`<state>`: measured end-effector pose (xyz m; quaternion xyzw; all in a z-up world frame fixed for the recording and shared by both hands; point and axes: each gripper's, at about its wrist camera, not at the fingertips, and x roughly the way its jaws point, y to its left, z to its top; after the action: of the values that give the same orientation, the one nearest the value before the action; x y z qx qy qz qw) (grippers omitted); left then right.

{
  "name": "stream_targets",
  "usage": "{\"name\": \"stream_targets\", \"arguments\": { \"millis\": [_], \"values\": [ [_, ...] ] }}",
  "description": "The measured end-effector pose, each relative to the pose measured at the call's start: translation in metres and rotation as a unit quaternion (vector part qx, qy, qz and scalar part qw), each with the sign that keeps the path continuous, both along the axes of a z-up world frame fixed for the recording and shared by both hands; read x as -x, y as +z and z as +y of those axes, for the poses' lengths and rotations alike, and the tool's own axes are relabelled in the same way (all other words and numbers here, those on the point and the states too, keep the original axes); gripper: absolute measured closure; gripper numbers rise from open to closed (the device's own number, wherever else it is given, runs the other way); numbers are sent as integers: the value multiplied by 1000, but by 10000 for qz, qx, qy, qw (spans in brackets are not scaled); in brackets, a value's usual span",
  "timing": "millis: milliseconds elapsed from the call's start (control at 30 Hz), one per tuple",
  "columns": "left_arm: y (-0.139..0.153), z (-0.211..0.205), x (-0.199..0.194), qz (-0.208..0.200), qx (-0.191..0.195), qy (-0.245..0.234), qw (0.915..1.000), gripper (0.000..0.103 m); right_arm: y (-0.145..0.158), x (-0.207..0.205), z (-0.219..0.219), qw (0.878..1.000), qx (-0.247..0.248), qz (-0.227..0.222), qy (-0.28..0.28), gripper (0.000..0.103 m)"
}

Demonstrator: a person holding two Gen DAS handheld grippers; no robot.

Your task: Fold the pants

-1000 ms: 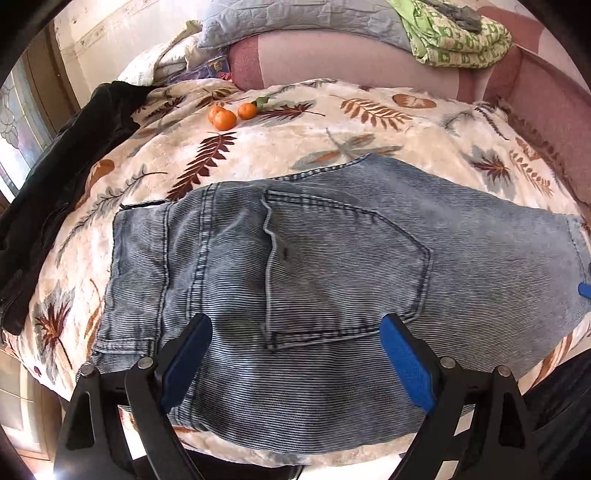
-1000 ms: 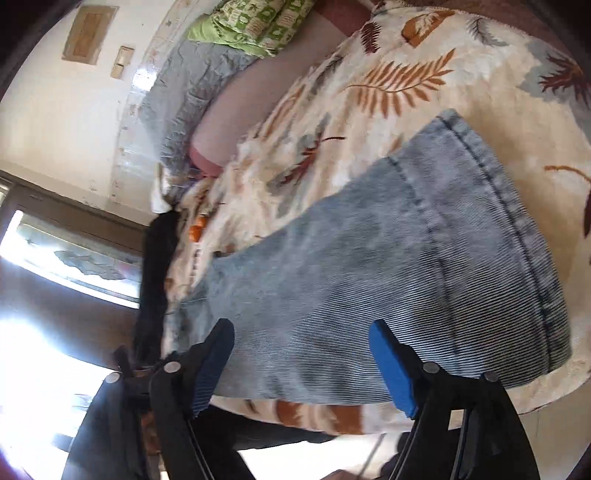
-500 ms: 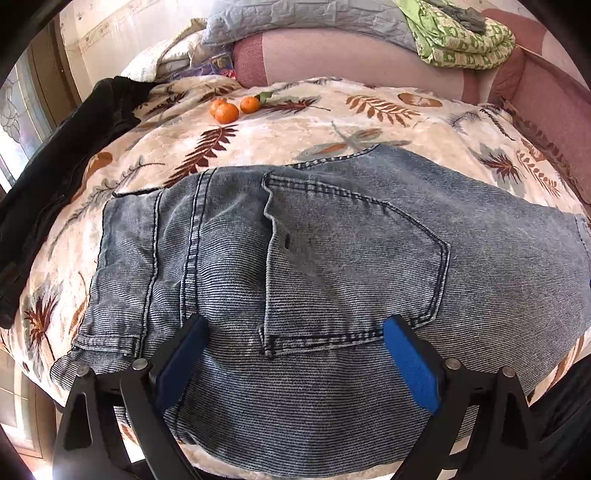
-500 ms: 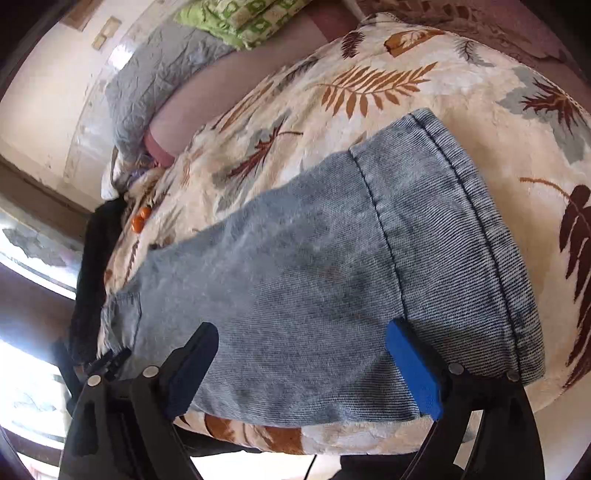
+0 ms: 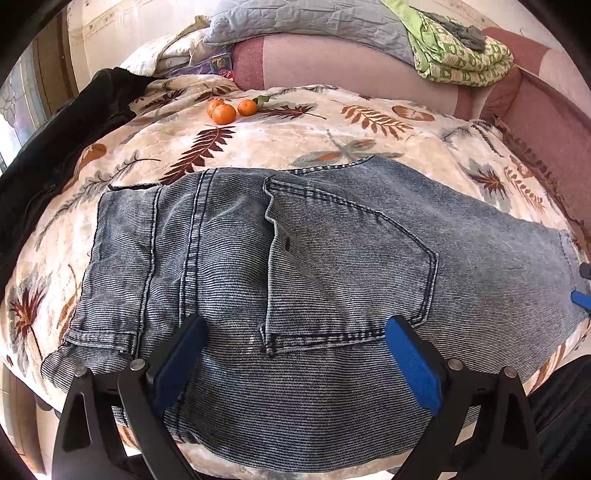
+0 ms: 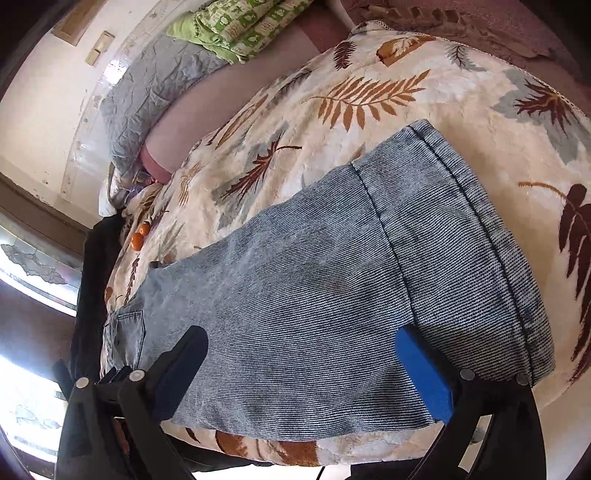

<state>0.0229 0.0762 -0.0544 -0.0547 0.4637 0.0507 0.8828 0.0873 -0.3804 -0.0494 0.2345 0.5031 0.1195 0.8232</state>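
Washed blue jeans (image 5: 332,266) lie flat on a leaf-print bedspread, folded lengthwise, back pocket up. The waistband end is at the left in the left wrist view; the leg hem (image 6: 480,236) is at the right in the right wrist view. My left gripper (image 5: 295,354) is open and empty, low over the seat below the pocket. My right gripper (image 6: 299,369) is open and empty, over the lower leg (image 6: 295,295) near the hem. A tip of the right gripper shows at the right edge of the left wrist view (image 5: 581,297).
Three tangerines (image 5: 229,109) lie on the bedspread (image 5: 295,140) behind the jeans. A black garment (image 5: 55,147) lies along the left edge. A grey pillow (image 5: 314,22) and a green blanket (image 5: 458,55) rest on the pink sofa back (image 5: 351,66). A window (image 6: 33,266) stands at the left.
Both grippers have moved in closer over the jeans and stay open. The right wrist view has swung, showing more of the leg and hem.
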Motion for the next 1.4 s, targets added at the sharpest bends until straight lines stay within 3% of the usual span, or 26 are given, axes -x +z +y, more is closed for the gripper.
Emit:
{"name": "stream_targets", "arguments": {
  "millis": [233,400,467,633,833,1000,1133,1233,1300,1400],
  "values": [
    [7,10,4,-156,443,151,9988,6,1,1,5,9996,99,162,-206,1],
    [39,15,27,-1221,120,664,9902,6,12,13,4,9987,218,-173,-437,1],
    [42,14,28,-1326,121,692,9887,6,23,22,1,9967,208,-556,-558,1],
    [32,2,16,-1012,17,587,9931,6,26,24,-6,9955,-54,-623,-719,1],
    [30,-21,9,-1071,-297,491,9926,6,32,29,-5,9940,-23,-928,-582,1],
    [46,-45,9,-1444,-586,274,9874,6,39,38,-12,9891,-275,-1330,-569,1],
    [66,-72,3,-1842,-924,92,9785,6,46,47,-23,9820,-442,-1688,-725,1],
    [73,-91,-5,-1967,-773,-112,9773,6,53,56,-28,9739,-339,-1955,-1102,1],
    [66,-105,-8,-1975,-686,-341,9773,6,59,65,-30,9648,-261,-2209,-1402,1],
    [43,-121,-9,-1778,-867,-739,9775,6,65,69,-26,9592,-124,-2318,-1612,1]
  ]
}}
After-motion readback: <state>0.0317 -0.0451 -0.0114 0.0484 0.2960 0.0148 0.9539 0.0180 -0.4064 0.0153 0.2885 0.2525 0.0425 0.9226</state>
